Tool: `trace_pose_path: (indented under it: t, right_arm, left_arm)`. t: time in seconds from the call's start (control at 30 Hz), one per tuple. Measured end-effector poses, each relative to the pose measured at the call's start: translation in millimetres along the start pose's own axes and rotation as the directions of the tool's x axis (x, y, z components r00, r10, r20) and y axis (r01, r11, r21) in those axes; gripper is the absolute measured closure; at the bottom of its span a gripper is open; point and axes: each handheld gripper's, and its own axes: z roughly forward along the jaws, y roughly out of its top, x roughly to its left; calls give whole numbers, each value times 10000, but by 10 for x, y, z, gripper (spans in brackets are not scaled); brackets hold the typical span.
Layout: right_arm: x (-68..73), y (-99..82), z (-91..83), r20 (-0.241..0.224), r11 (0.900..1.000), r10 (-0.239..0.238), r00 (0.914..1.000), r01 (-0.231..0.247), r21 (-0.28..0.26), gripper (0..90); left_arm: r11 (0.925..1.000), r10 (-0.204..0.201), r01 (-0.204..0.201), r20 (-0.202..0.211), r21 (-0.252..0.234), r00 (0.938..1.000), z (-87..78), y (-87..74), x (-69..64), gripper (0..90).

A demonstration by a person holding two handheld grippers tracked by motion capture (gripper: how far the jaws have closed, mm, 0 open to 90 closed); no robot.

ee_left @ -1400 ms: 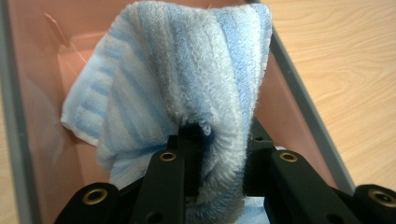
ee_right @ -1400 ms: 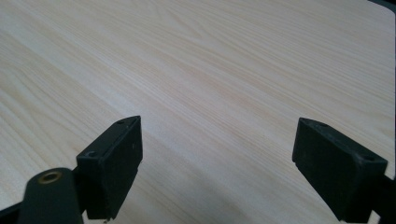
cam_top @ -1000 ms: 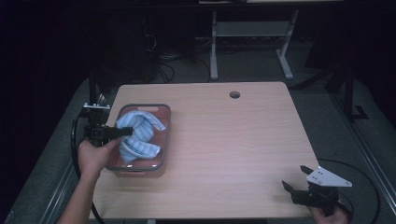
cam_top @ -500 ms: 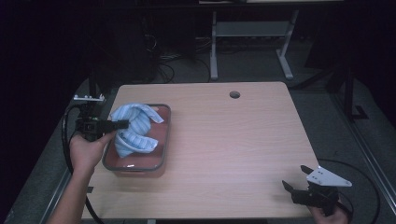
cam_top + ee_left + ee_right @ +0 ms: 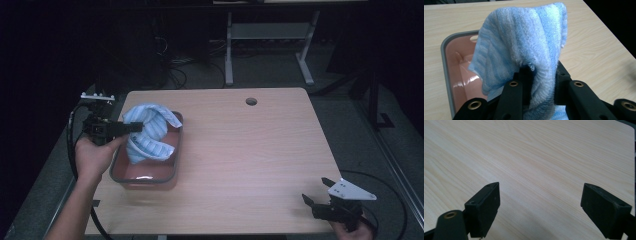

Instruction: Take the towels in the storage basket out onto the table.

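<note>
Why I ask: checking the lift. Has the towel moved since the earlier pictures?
Yes. The towel, clamped in the left gripper, has risen and shifted toward the far left end of the pink bin.

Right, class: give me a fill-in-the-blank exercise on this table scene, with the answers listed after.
1. The left gripper is shut on a blue-and-white striped ____.
2. The pink tray with the grey rim stands near the table's ____ edge in the high view.
3. The right gripper has its jaws ____, with nothing between them.
4. The light wooden table has a round ____ near its far edge.

Missing words: towel; left; open; hole
</note>
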Motion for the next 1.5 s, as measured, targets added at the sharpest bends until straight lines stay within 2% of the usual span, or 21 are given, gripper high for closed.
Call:
trace_pose_path:
  t: [0.33, 0.6, 0.77, 1.07, 1.3, 1.5]
  right_arm:
    - [-19, -19, 8, -26, 9998, 187, 9998, -186, 66, 146]
    - [-31, -11, 12, -19, 9999, 98, 10000, -98, 25, 146]
    - [-9, 4, 22, -58, 10000, 79, 10000, -79, 6, 146]
    - [-14, -3, 9, -41, 9999, 143, 9999, -143, -25, 146]
    - [-15, -6, 17, -25, 10000, 71, 10000, -72, -49, 146]
    - [-29, -16, 4, 1, 9998, 150, 9999, -150, -89, 146]
  left_arm:
    - [9997, 205, -203, 155, -135, 9997, 1, 68, -134, 731]
    - [9980, 627, -627, 432, -19, 9971, 105, 128, -307, 729]
    - [9958, 905, -910, 344, 136, 9953, 156, 130, -396, 726]
    - [9954, 945, -951, 601, 66, 9937, 214, 162, -478, 722]
    - [9935, 1100, -1121, 815, 213, 9906, 350, 194, -559, 722]
    - [9936, 1087, -1112, 954, 218, 9895, 434, 220, -615, 721]
